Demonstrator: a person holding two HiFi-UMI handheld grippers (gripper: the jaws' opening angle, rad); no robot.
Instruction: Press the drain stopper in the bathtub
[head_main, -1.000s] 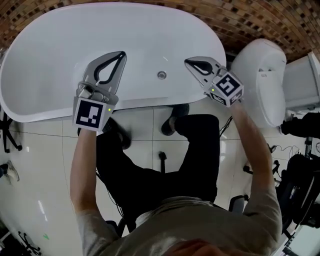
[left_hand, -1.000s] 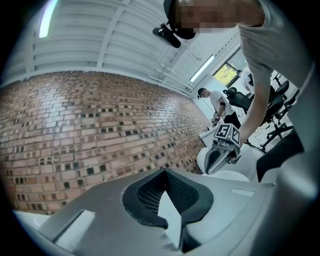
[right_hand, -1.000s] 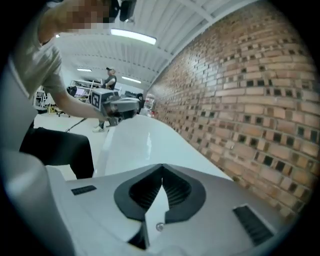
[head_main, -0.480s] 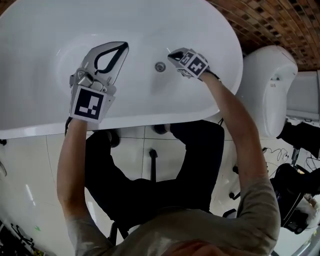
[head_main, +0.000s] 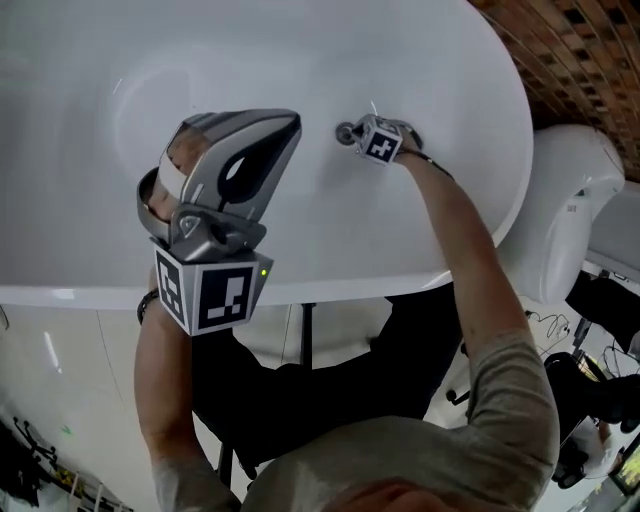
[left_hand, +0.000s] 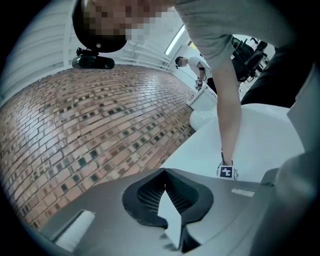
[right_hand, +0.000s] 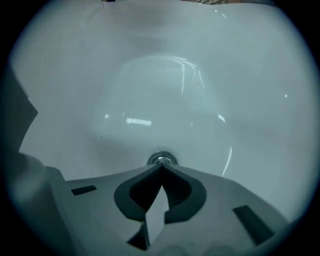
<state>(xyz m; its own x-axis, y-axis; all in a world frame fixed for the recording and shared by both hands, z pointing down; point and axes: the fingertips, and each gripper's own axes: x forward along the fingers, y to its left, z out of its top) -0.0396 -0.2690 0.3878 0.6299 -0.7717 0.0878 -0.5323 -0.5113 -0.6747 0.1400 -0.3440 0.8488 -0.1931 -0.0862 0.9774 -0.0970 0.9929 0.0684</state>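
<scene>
My right gripper (right_hand: 161, 167): jaws closed tip to tip, holding nothing, tips at the near edge of the drain stopper (right_hand: 161, 159) on the bathtub (head_main: 440, 230) floor. My left gripper (left_hand: 165, 172): jaws closed, nothing held, above the tub.

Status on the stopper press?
Right gripper shut, tips at stopper, contact unclear. Left gripper shut, empty, above tub. Nothing in the way.
</scene>
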